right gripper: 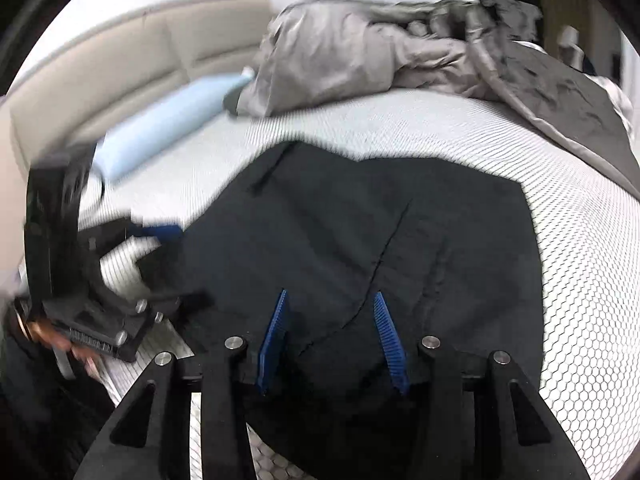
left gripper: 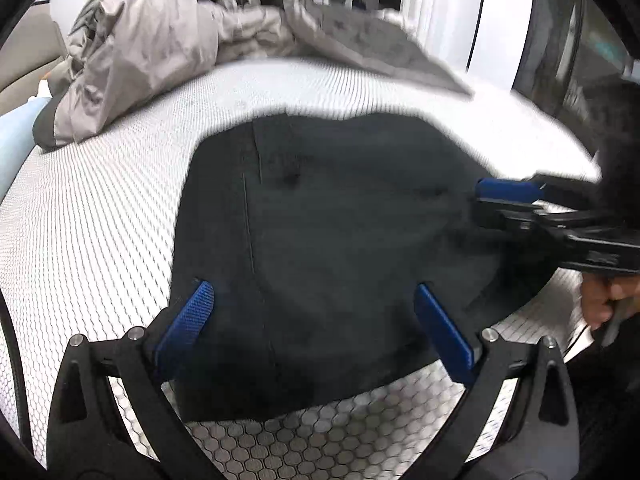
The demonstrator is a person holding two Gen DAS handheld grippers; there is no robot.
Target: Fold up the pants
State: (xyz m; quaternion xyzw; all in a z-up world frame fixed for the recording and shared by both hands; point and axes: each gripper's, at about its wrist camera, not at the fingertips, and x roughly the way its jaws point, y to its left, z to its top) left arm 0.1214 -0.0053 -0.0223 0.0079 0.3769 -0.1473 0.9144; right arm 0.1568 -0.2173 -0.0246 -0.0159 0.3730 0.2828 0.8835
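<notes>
Black pants (left gripper: 340, 200) lie folded in a flat dark bundle on the white honeycomb mattress (left gripper: 100, 200). My left gripper (left gripper: 312, 286) hovers over their near edge, open wide, with the blue pads either side of the cloth and not pressing on it. In the right wrist view the pants (right gripper: 340, 220) fill the middle. My right gripper (right gripper: 331, 293) stands over them, its jaws partly apart, open with nothing pinched. Each gripper shows in the other's view: the right gripper (left gripper: 476, 199) at the pants' right edge, the left gripper (right gripper: 188, 266) at their left edge.
A crumpled grey duvet (right gripper: 340, 52) is heaped across the far side of the bed. A light blue pillow (right gripper: 160, 128) lies by the beige headboard (right gripper: 120, 52). A person's hand (left gripper: 600, 300) holds the right gripper's handle. White curtains hang behind.
</notes>
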